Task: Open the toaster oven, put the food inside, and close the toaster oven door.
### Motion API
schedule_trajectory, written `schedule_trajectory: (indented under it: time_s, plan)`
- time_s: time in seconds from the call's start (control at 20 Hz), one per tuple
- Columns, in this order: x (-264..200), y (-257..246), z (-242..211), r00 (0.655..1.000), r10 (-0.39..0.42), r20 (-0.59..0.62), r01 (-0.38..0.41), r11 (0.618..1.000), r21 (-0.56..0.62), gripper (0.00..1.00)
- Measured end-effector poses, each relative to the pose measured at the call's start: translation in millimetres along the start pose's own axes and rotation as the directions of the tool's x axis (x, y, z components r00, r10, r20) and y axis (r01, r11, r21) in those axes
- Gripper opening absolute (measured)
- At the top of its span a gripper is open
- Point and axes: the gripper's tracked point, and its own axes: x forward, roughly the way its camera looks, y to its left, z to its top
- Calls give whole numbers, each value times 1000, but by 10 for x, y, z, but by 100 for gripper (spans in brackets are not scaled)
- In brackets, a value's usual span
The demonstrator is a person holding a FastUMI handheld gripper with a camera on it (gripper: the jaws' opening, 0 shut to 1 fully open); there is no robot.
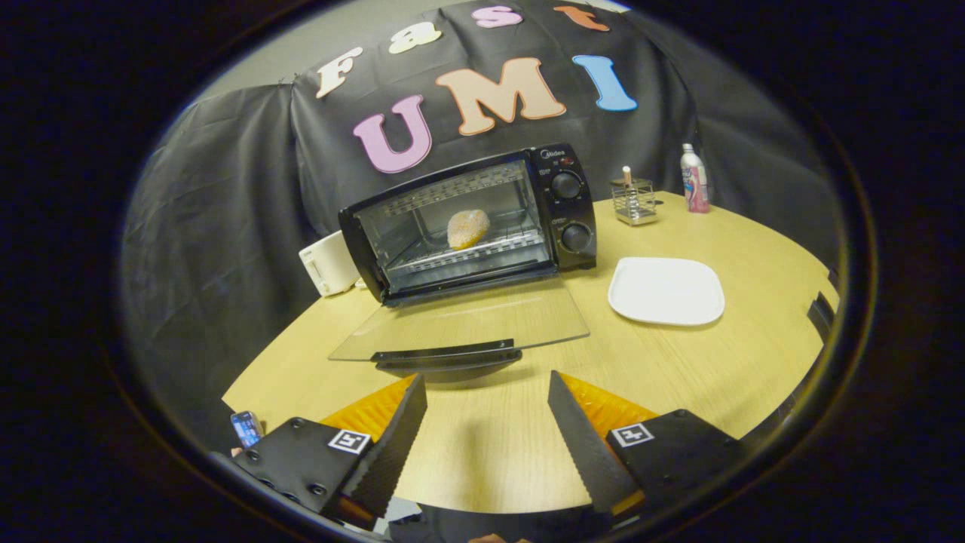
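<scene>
A black toaster oven (562, 207) stands on the wooden table (724, 377) beyond the fingers. Its glass door (460, 320) is folded down flat, and the dark handle (448, 354) along the door's front edge lies just ahead of the fingertips. Inside, a round golden piece of food (467, 228) rests on the wire rack (482, 253). My gripper (486, 388) is open above the table, a little short of the door handle, with nothing between its fingers.
A white plate (666, 290) lies to the right of the oven door. Behind it stand a small wire holder (634, 200) and a pink-and-white bottle (693, 181). A white appliance (329, 264) sits left of the oven. A phone (246, 428) shows near the left finger.
</scene>
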Motion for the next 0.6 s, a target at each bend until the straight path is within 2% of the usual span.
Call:
schedule_trajectory:
  time_s: [0.6]
  plan:
    - [94,197,-96,998,53,-38,-53,999,9,100]
